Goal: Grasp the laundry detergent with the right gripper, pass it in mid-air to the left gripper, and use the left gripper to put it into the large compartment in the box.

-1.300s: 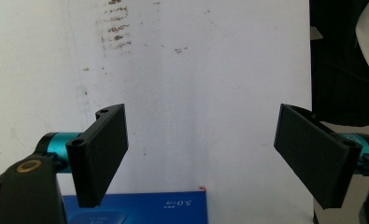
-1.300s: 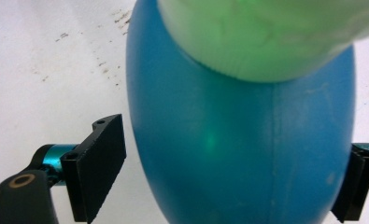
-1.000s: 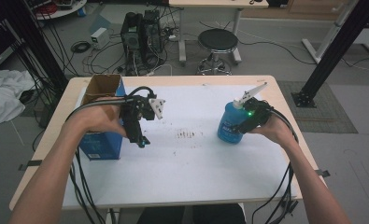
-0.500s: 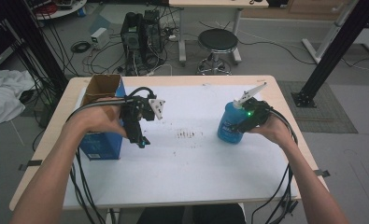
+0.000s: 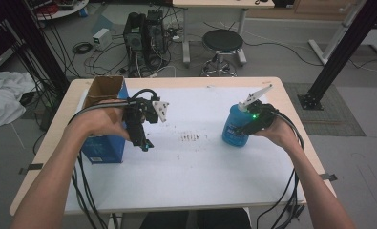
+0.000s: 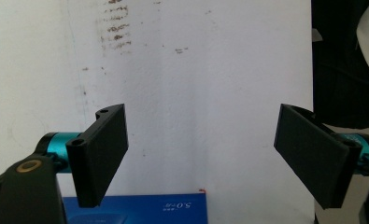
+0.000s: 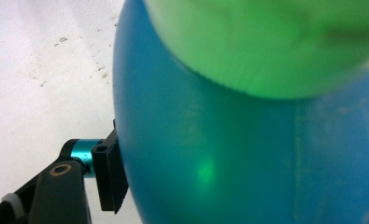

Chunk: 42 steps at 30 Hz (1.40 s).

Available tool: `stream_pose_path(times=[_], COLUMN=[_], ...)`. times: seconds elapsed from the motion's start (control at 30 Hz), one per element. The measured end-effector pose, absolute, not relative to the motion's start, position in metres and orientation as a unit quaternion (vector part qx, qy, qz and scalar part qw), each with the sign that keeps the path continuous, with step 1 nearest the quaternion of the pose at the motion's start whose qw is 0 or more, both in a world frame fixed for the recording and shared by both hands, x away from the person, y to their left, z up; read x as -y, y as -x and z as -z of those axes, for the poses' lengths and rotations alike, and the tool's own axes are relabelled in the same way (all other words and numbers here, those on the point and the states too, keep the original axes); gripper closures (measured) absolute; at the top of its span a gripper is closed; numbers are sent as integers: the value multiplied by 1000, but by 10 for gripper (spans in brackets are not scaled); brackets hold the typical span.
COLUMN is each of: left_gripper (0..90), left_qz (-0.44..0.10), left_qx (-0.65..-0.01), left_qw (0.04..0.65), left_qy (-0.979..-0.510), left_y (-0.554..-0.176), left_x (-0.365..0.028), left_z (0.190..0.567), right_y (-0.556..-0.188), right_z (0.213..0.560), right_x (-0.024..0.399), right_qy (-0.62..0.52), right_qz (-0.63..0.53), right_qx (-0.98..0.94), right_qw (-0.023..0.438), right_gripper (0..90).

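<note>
Right gripper (image 5: 243, 128) jaws have just been closing around the blue bottle (image 5: 235, 130), which stands upright on the worktop (image 5: 195, 171) at right; one pad is seen against its side, so a grasp is judged nearly made. Left gripper (image 5: 145, 144) is held wide open and empty beside the box (image 5: 102, 143).

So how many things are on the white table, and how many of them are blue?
Blue bottles: 1, standing at the right, with the right gripper around it
Blue boxes: 1, open at the top, at the left beside the left gripper
Total: 2 things on the table, both blue
</note>
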<state>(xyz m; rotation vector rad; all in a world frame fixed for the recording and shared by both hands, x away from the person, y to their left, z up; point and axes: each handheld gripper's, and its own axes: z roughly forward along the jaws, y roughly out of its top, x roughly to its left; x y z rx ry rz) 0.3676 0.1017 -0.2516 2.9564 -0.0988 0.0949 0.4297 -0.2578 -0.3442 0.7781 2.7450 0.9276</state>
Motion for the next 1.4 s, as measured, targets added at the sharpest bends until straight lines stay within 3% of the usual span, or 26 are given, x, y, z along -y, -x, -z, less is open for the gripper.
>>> stream_pose_path(times=[0.87,1.4], left_gripper=[176,176], left_qz=[-35,-44], left_qx=[35,22], left_qw=[94,98], left_qy=[-994,-994], left_y=[-366,-369], left_x=[-99,-97], left_z=[251,245], right_y=[-432,-430], right_z=[347,348], right_x=[263,266], right_qy=[-260,-256], right_qz=[-325,-338], right_qx=[-906,-903], right_qw=[69,75], right_gripper=[402,435])
